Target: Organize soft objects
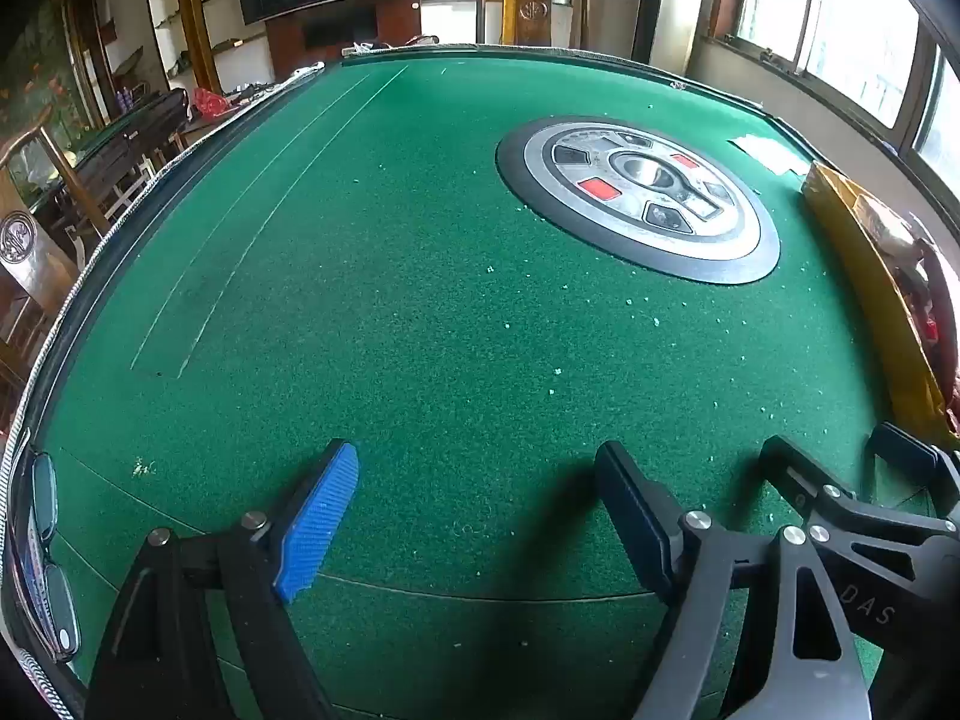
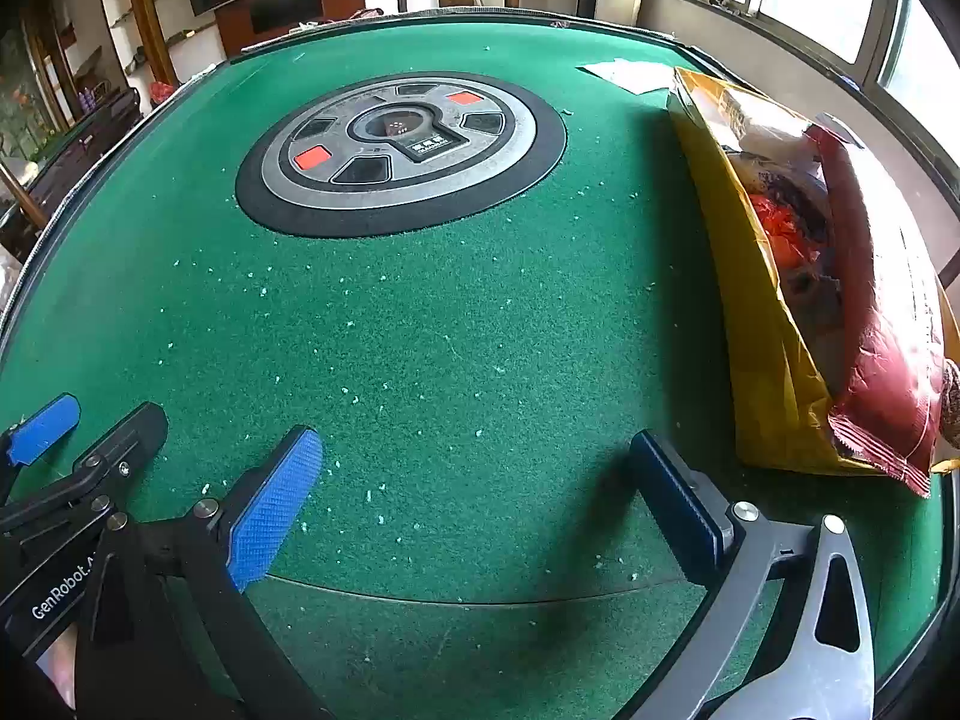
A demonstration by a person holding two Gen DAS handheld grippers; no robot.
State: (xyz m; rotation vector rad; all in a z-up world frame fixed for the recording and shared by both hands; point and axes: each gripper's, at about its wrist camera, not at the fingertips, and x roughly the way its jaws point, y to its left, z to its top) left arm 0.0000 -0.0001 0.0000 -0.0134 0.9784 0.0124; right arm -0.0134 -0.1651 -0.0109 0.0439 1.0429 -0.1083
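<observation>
Two tools, left tool point(image 1: 477, 507) and right tool point(image 2: 480, 495), both spread wide with nothing between the jaws, both hanging over bare green felt. Judged progress: nothing picked up yet, or sorting already over; the frames cannot settle which.

Task items: the only soft goods in view sit in a yellow bag point(image 2: 762, 324) lying along the right side of the surface point(image 2: 450, 312), mouth open, with a red crinkly packet point(image 2: 888, 360) poking out and orange and dark things deeper inside, not identifiable. Right tool is near the bag's lower corner, not touching.

Room: wide open felt ahead and left. Round control panel point(image 2: 399, 150) sits flush-looking at centre. A raised dark rim runs around the surface edge; white paper point(image 2: 630, 75) lies beyond the bag. The tools are close to one another, so sideways swings look tight.
</observation>
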